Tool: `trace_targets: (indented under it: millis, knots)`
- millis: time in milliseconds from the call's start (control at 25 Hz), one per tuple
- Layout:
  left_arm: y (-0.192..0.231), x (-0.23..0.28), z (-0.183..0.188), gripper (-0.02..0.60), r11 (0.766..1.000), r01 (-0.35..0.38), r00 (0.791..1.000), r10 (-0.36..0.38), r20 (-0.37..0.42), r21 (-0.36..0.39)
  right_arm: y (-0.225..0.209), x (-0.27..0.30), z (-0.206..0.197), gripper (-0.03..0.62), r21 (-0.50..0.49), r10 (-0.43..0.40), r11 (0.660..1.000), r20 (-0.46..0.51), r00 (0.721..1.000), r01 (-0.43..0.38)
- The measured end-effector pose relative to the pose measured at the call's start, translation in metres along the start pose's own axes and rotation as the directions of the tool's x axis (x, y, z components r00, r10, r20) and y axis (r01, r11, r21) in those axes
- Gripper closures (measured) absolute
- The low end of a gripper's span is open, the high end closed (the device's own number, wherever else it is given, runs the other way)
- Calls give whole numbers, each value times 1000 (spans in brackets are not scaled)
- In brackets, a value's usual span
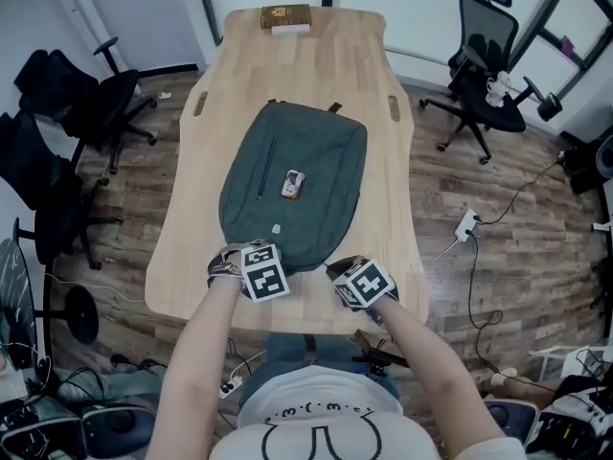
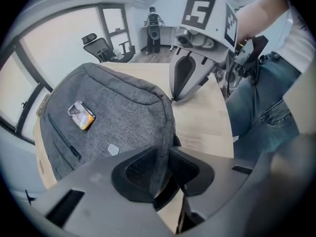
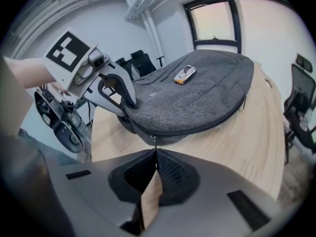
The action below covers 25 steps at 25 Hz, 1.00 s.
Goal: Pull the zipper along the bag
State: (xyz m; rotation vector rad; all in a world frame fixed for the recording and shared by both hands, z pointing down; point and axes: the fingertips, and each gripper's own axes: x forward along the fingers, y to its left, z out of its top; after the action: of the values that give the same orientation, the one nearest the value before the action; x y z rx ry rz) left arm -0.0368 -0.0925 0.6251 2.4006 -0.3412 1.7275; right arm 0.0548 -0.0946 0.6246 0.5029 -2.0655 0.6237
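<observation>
Our arms (image 1: 206,353) are reaching in from 6 o'clock in the head view, down to the near end of the table (image 1: 316,65). We are working on the gray bag (image 1: 306,151), which is lying flat in the middle of the table.

Our left gripper (image 2: 165,168) is pinching a fold of cloth at the bag's 7 o'clock corner, and its jaws are squeezing the cloth tight. We think it is holding on so the bag is not sliding when the zipper gets pulled.

Our right gripper (image 3: 155,168) is sitting at the bag's 5 o'clock corner. Its jaws are closed together on the little zipper pull (image 3: 155,142), which is poking in at their tips.

From there the zipper (image 3: 212,122) is running along the bag's edge toward 2 o'clock in the right gripper view. It is looking shut as far as we can see, so we are guessing the pull is only starting.

On top of the bag a small shiny tag (image 1: 293,184) is lying, and a brown box (image 1: 285,15) is sitting at the table's 12 o'clock end.
</observation>
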Motion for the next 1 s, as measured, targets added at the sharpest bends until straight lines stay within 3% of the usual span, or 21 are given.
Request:
trace_targets:
  millis: [120, 280, 520, 720, 1000]
  knots:
    - [0, 0, -2, 494, 999, -12, 999, 13, 42, -42, -8, 3, -2, 539, -124, -63, 990, -13, 998, 61]
    - [-2, 1, -1, 499, 999, -31, 999, 32, 39, -35, -34, -4, -9, 537, -136, -170, 977, -39, 985, 164]
    - [-2, 2, -2, 500, 999, -11, 1000, 12, 16, -44, -78, -13, -4, 531, -189, -250, 954, -79, 965, 232]
    - [-2, 2, -3, 502, 999, 9, 1000, -9, -7, -36, -109, -15, 7, 530, -273, -341, 911, -84, 936, 308]
    - [-4, 4, 3, 503, 999, 29, 1000, -30, -9, -41, -151, -15, 21, 531, -278, -381, 896, -82, 921, 346]
